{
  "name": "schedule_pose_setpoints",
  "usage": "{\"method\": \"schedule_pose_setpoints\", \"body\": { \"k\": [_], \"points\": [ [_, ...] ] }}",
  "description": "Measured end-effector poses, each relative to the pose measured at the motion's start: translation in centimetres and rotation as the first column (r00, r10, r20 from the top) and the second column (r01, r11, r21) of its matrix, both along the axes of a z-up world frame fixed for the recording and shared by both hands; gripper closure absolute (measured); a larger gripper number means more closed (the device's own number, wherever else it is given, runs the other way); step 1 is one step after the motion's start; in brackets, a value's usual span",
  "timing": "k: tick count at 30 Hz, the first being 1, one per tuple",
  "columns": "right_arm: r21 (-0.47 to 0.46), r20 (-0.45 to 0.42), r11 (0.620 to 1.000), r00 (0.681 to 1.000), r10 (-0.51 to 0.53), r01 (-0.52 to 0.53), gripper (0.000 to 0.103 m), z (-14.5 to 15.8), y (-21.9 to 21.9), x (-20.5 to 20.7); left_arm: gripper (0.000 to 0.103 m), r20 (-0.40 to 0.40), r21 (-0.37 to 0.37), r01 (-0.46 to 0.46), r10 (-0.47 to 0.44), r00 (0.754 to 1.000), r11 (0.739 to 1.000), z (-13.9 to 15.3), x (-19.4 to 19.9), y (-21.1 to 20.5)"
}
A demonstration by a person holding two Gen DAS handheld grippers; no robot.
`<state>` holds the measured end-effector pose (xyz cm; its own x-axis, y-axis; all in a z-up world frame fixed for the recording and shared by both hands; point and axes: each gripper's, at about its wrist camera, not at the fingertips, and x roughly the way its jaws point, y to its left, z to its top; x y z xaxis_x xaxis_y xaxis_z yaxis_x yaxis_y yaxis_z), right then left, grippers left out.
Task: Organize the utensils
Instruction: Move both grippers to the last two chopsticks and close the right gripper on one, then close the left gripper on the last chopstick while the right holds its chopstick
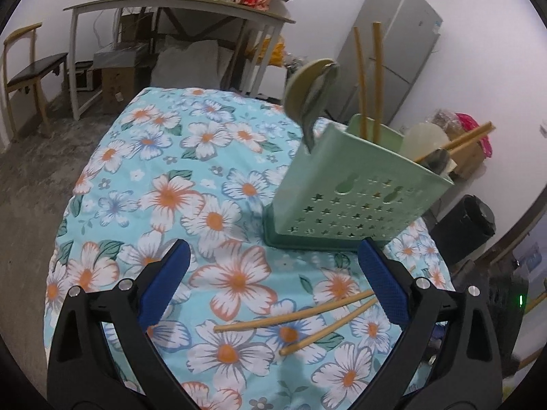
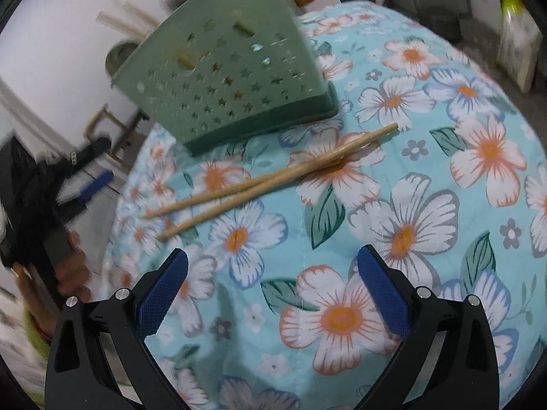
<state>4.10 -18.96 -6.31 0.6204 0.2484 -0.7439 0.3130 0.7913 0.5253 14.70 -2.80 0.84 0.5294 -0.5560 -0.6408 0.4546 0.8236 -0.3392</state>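
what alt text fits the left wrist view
Open left gripper hovers over a floral tablecloth, with two loose wooden chopsticks lying between its blue fingers. Behind stands a green perforated utensil holder already holding chopsticks and spoons.

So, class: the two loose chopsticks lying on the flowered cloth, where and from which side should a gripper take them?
Take the chopsticks where they cross, near mid-length, coming down from above with the jaws across the shafts. They lie flat on the cloth and fan apart toward the near ends, so only the crossing lets one pinch catch both. The open right gripper looks well placed.
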Motion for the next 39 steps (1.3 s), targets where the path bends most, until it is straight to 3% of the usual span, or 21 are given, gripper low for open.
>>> {"method": "schedule_pose_setpoints", "body": {
  "k": [5,9,17,22,30,35,39],
  "points": [
    [0.163,0.049,0.983,0.995,-0.09,0.081,0.007,-0.2,-3.4,0.2,0.008,0.035,0.006,0.048,-0.048,0.998,0.999,0.2,-0.8,-0.5],
    [0.285,0.043,0.945,0.983,-0.178,0.159,0.022,-1.4,-6.2,0.7,0.008,0.067,0.03,0.062,-0.064,0.996,0.998,0.4,-1.2,-0.7],
    [0.307,0.007,0.914,0.96,-0.28,0.264,0.056,-2.6,-8.9,3.1,0.008,0.068,0.044,0.063,-0.066,0.996,0.997,0.4,-1.3,-0.4],
    [0.274,-0.013,0.918,0.955,-0.295,0.287,0.086,-3.2,-9.4,4.5,0.008,0.064,0.048,0.062,-0.065,0.996,0.997,0.5,-1.4,-0.1],
    [0.267,0.002,0.948,0.984,-0.179,0.172,0.087,-2.3,-9.6,4.7,0.008,0.1,0.089,0.075,-0.084,0.991,0.993,0.8,-1.9,0.1],
    [0.336,-0.011,0.933,0.991,-0.136,0.132,0.087,-2.8,-9.5,2.1,0.009,0.122,0.127,0.161,-0.176,0.977,0.979,0.7,-2.4,-1.4],
    [0.382,-0.016,0.915,0.99,-0.137,0.133,0.087,-3.6,-9.2,0.5,0.03,0.109,0.168,0.293,-0.313,0.943,0.941,-0.1,-3.0,-4.1]
  ]
}}
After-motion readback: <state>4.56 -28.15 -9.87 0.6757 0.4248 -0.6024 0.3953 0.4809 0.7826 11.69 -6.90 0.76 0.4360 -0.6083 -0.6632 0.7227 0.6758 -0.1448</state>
